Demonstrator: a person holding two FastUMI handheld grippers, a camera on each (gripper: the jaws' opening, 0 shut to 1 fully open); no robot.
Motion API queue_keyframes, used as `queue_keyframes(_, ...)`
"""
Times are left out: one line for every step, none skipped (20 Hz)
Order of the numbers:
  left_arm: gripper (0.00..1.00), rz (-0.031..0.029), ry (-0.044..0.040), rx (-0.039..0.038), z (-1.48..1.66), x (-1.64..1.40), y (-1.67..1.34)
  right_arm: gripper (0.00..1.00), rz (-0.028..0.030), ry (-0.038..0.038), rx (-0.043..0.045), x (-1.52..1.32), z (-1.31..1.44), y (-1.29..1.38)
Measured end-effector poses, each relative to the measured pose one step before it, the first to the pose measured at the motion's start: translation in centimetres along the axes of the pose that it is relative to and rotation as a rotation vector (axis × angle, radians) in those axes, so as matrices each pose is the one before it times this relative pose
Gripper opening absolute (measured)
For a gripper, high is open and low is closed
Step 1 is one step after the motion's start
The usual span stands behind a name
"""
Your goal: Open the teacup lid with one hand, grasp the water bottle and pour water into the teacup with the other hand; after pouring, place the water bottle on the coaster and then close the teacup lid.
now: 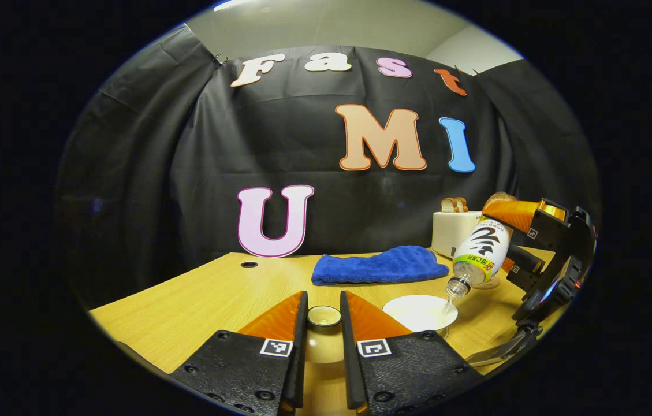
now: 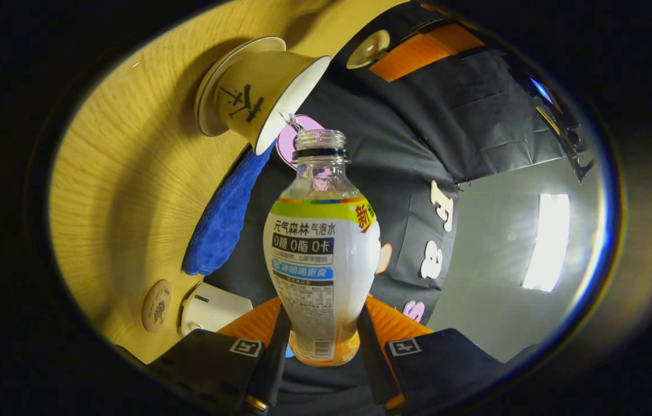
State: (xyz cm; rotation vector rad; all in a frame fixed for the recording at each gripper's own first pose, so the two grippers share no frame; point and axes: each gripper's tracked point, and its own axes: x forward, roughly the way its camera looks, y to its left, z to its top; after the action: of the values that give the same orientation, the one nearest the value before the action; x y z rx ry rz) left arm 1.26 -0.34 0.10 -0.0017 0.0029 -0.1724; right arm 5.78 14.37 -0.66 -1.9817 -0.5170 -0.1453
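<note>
My left gripper point(image 1: 324, 300) is shut on the knob of the teacup lid point(image 1: 324, 316), holding it above the wooden table. To its right stands the open white teacup point(image 1: 420, 312). Over the cup's rim, the water bottle point(image 1: 480, 251) tilts neck down, and a thin stream of water runs into the cup. My right gripper point(image 2: 321, 315) is shut on the bottle point(image 2: 320, 260) near its base. In the right gripper view the bottle's uncapped mouth points at the teacup point(image 2: 262, 98) on its saucer, and the lid point(image 2: 367, 49) hangs in the left gripper beyond it.
A folded blue towel point(image 1: 380, 266) lies behind the cup. A white toaster point(image 1: 453, 231) with bread slices stands at the back right. The round coaster point(image 2: 156, 305) lies on the table point(image 1: 198, 300) beside the toaster point(image 2: 210, 309).
</note>
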Motion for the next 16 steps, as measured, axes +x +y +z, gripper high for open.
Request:
queue_keyframes(0.26,-0.00005,0.00009,0.00008,0.025,0.042,-0.039,0.63,-0.00984,-0.00437,-0.00995,-0.153,0.041,0.011)
queue_keyframes(0.26,0.00007,-0.00042,-0.00016,-0.016,-0.005,0.032,0.63,-0.00632,-0.00537,-0.00468,-0.151,0.047,0.362)
queue_keyframes(0.26,-0.00016,0.00019,0.00012,0.027,0.019,-0.048,0.63,-0.00116,-0.00161,-0.00004,-0.001,-0.136,0.224)
queue_keyframes(0.26,0.00005,-0.00009,-0.00013,-0.021,0.022,0.025,0.63,-0.00110,-0.00157,0.00075,0.026,-0.032,-0.197)
queue_keyframes(0.26,-0.00005,-0.00002,0.00003,0.052,0.012,0.023,0.63,-0.00055,-0.00084,0.00179,0.041,-0.038,-0.059)
queue_keyframes(0.26,-0.00001,0.00017,0.00007,-0.091,-0.016,0.037,0.64,0.00327,0.00333,0.00547,0.077,-0.128,0.070)
queue_keyframes(0.25,0.00009,-0.00017,0.00000,0.080,-0.045,-0.036,0.65,0.01184,0.00051,0.01451,0.021,0.047,0.048)
queue_keyframes(0.27,-0.00001,0.00021,0.00008,-0.055,0.037,-0.025,0.64,0.01515,0.00259,0.02339,0.273,-0.319,-0.392)
queue_keyframes(0.26,0.00006,0.00006,0.00007,0.028,0.022,-0.025,0.64,0.02656,0.00491,0.03834,0.092,-0.153,-0.113)
queue_keyframes(0.26,-0.00002,-0.00031,-0.00011,-0.031,-0.078,0.017,0.64,0.03869,0.01015,0.05363,0.570,-0.511,-0.537)
queue_keyframes(0.26,-0.00009,0.00014,0.00005,0.051,0.001,0.011,0.65,0.03690,0.01461,0.05134,0.544,-0.413,-0.545)
queue_keyframes(0.26,0.00012,-0.00024,-0.00006,-0.046,0.086,-0.009,0.65,0.01975,0.01380,0.03107,0.532,-0.199,-1.266)
queue_keyframes(0.26,0.00012,-0.00004,-0.00004,0.018,0.032,0.011,0.65,0.01246,0.00856,0.02182,0.252,-0.001,-0.546)
queue_keyframes(0.26,0.00010,0.00014,0.00004,0.000,-0.051,-0.005,0.64,0.02419,0.00835,0.03631,0.096,-0.058,0.485)
queue_keyframes(0.26,-0.00004,-0.00009,-0.00002,0.019,-0.038,-0.018,0.65,0.03552,0.01149,0.05409,-0.121,-0.043,0.278)
queue_keyframes(0.26,0.00000,0.00011,0.00014,-0.033,-0.005,0.037,0.65,0.03326,0.01164,0.06519,0.211,-0.199,-0.540)
